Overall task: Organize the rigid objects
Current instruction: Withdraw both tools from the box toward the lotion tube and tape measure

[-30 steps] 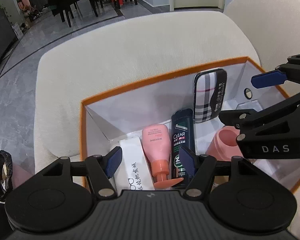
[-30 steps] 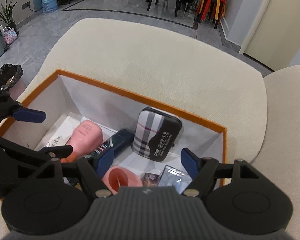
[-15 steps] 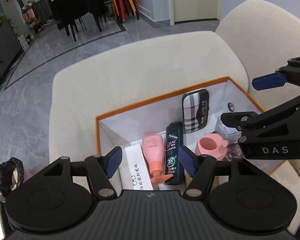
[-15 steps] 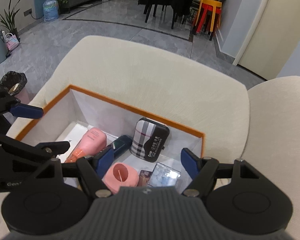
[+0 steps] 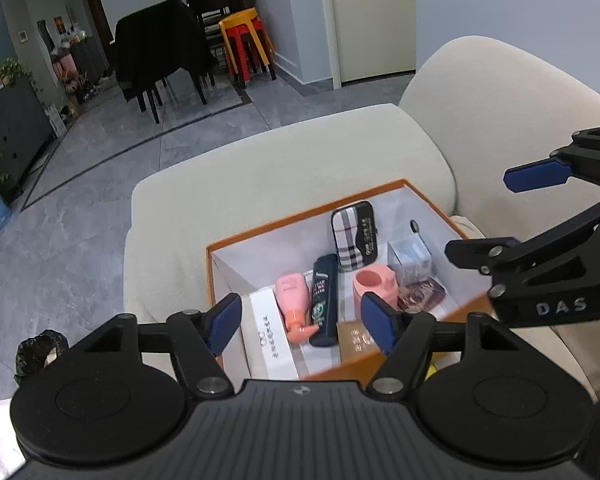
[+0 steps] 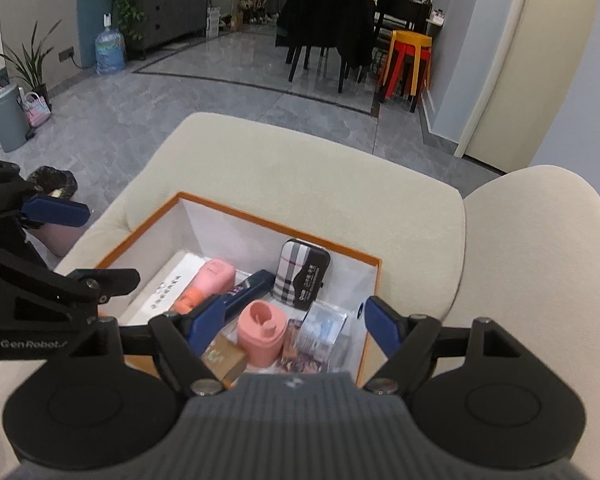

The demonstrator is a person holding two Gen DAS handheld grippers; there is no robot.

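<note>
Orange-rimmed box (image 5: 300,216) is seen resting on a cream sofa (image 5: 260,168); a pink bottle (image 5: 292,292), dark bottle (image 5: 325,296), plaid case (image 5: 354,240) and pink cup (image 5: 374,284) are packed inside. Above it, left gripper (image 5: 300,322) and right gripper (image 6: 290,322) are held empty, their jaws having just been widened.

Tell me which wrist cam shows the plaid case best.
Right wrist. There the plaid case leans against the far wall of the orange-rimmed box, unobstructed, with its dark panel and white print facing the lens. The left wrist view also shows it whole, but further off, with the print less legible.
</note>
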